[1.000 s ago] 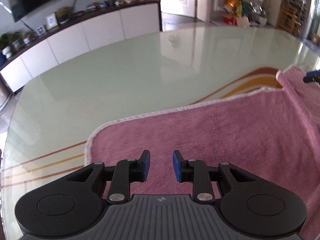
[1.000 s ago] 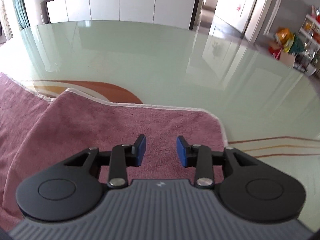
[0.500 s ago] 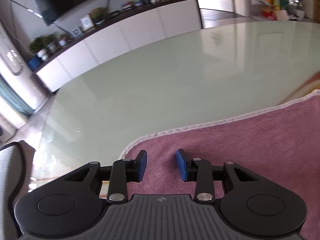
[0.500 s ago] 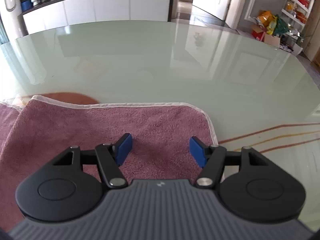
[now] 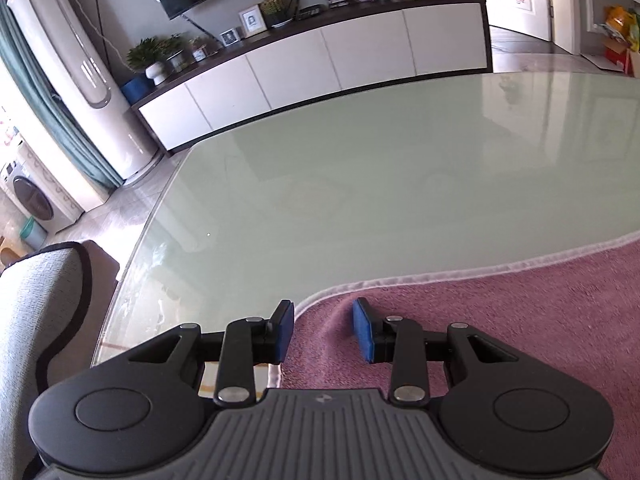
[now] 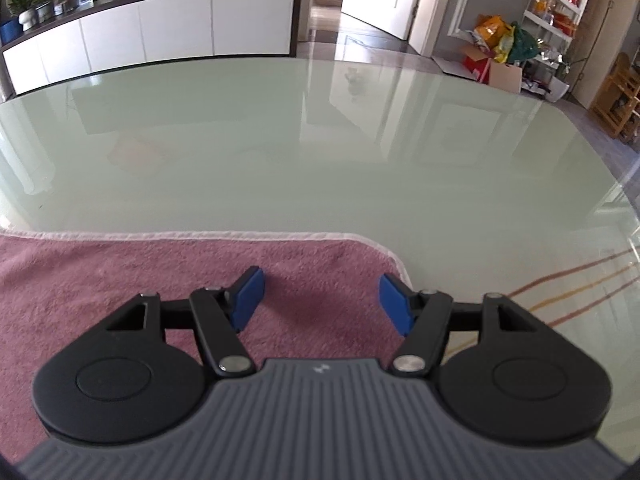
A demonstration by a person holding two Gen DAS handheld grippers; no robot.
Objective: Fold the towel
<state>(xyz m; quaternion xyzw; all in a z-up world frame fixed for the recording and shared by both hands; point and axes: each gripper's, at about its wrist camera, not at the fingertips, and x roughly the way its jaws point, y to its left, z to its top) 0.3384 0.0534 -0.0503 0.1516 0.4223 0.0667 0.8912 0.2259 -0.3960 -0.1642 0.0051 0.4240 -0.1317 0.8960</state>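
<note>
The pink terry towel (image 5: 500,320) lay flat on the pale green glass surface (image 5: 380,184), its white-hemmed far edge running across both views; my left tongs (image 5: 323,330) stood over its left far corner and my right tongs (image 6: 319,302) over its right far corner (image 6: 384,252); nothing else sat on the glass near it.

My left tongs had just been opening and stood partly apart, with a small raised ridge of the corner cloth between the blue pads; the pads did not press on it, so I held nothing there; the left pad (image 5: 284,334) hung over bare glass just off the hem, the right one over pile. My right tongs had also just been opening and stood wide, gaping over flat towel just inside the rounded corner, gripping nothing.

I judged the towel soft, limp and light, with no stiffness to carry a fold by itself; lifted by one corner it would sag and drag the rest, so both far corners wanted taking together. The pile looked grippy enough for the pads, but the glass beneath looked slick, so I expected the cloth to slide instead of bunching if I pushed at it. The best hold seemed the hemmed corners, where the edge is thicker; the ridge at the left corner already offered a pinch; on the right I would have had to gather a fold first.
</note>
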